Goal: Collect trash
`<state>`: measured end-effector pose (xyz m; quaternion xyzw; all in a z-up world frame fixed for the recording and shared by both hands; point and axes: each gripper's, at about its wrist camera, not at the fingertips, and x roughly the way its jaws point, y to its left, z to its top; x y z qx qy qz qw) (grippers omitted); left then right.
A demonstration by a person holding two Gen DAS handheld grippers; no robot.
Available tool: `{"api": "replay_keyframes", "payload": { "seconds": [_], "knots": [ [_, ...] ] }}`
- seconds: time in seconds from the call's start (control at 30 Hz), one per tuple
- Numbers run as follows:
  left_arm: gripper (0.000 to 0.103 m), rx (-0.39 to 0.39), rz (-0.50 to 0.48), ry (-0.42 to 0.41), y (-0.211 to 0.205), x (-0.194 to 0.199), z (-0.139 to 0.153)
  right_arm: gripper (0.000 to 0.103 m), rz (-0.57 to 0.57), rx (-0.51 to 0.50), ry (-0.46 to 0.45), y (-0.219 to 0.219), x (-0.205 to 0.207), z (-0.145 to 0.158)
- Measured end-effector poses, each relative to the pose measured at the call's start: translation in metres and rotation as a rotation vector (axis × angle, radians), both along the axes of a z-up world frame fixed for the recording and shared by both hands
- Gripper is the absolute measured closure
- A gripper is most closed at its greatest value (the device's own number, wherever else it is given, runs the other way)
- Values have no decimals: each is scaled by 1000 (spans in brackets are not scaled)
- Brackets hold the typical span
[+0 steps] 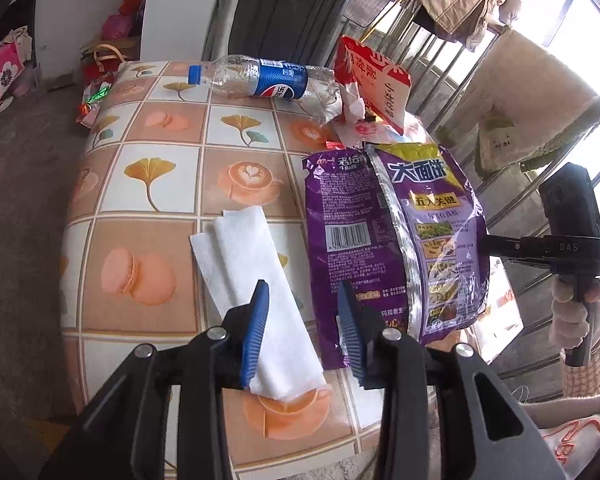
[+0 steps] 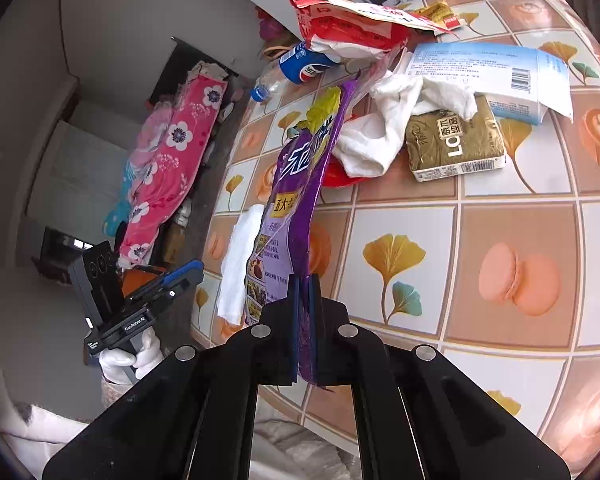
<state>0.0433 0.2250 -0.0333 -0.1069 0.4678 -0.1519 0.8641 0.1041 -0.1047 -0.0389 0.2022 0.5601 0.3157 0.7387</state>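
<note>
My right gripper (image 2: 305, 280) is shut on a purple snack wrapper (image 2: 296, 184) and holds it up on edge over the tiled table (image 2: 500, 216). The wrapper also shows in the left wrist view (image 1: 396, 236), with the right gripper (image 1: 496, 246) clamped on its right edge. My left gripper (image 1: 304, 292) is open, low over the table. Its left finger lies over a folded white tissue (image 1: 256, 276). Its right finger is in front of the wrapper's lower left corner. An empty Pepsi bottle (image 1: 260, 78) lies at the table's far side.
A red and white bag (image 1: 374, 76) stands behind the wrapper. The right wrist view shows crumpled white tissue (image 2: 396, 124), a gold packet (image 2: 456, 144), a pale blue packet (image 2: 496, 76) and the red bag (image 2: 352, 24). Small wrappers (image 1: 94, 102) hang at the table's far left edge.
</note>
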Motion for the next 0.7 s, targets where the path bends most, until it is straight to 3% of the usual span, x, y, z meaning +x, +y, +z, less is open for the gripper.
{"api": "replay_keyframes", "payload": {
  "seconds": [0.13, 0.33, 0.47, 0.7],
  "knots": [
    [69, -26, 50, 12, 12, 9, -7, 99, -2, -3, 4, -1, -1, -1],
    [69, -95, 120, 126, 27, 31, -38, 97, -10, -1, 7, -2, -1, -1],
    [69, -180, 118, 161, 30, 33, -46, 97, -6, -3, 8, 2, 0, -2],
    [69, -294, 63, 153, 28, 27, -43, 97, 19, -13, 7, 10, 2, -3]
  ]
}}
